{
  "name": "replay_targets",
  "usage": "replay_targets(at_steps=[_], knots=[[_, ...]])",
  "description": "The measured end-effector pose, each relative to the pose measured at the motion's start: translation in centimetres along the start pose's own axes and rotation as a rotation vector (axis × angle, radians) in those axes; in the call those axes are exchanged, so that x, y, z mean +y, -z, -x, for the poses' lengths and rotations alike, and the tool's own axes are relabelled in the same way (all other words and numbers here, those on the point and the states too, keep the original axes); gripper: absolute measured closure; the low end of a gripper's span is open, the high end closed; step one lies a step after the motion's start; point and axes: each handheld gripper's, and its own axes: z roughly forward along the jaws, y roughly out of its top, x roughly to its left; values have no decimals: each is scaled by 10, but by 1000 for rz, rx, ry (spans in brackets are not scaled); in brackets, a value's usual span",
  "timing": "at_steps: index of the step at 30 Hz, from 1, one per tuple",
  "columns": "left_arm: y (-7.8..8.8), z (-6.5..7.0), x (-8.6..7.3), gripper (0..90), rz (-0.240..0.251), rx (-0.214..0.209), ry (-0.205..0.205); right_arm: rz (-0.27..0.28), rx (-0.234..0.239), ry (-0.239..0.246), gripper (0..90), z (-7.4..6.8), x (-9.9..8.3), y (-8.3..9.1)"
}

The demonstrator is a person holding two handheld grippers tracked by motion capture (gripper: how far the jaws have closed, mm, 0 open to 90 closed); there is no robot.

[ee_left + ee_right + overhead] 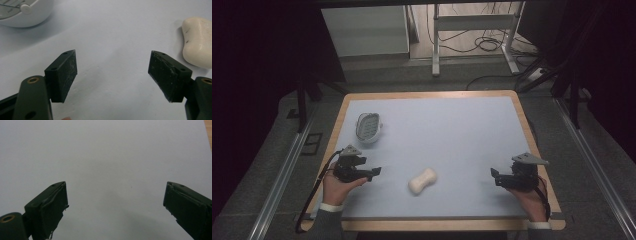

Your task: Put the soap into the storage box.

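soap bar (422, 180) lies between left gripper (374, 171) and right gripper (494, 176).

High view overlooks the table (452, 130); both gripper views skim its surface closely.

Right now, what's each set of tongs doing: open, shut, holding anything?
Left tongs: open, empty, above the pale blue table mat.
Right tongs: open, empty.

Matt surfaces, one glossy dish

The table (462, 130) has a smooth, matt pale-blue top edged in light wood; the soap bar (422, 181) looks waxy and dull cream; the soap dish (369, 127) is glossy white plastic; the left gripper's pads (65, 75) are scuffed matt black rubber
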Motion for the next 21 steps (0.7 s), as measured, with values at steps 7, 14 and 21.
replay_targets(at_steps=[7, 14, 21], knots=[[4, 1, 2, 248, 8, 26, 34, -5, 11, -33, 55, 9, -4, 3], [4, 6, 8, 246, -43, 39, 6, 9, 9, -36, 62, 12, -4, 8], [10, 13, 22, 241, -49, 15, -36, 11, -4, -21, 66, 10, -4, 10]])
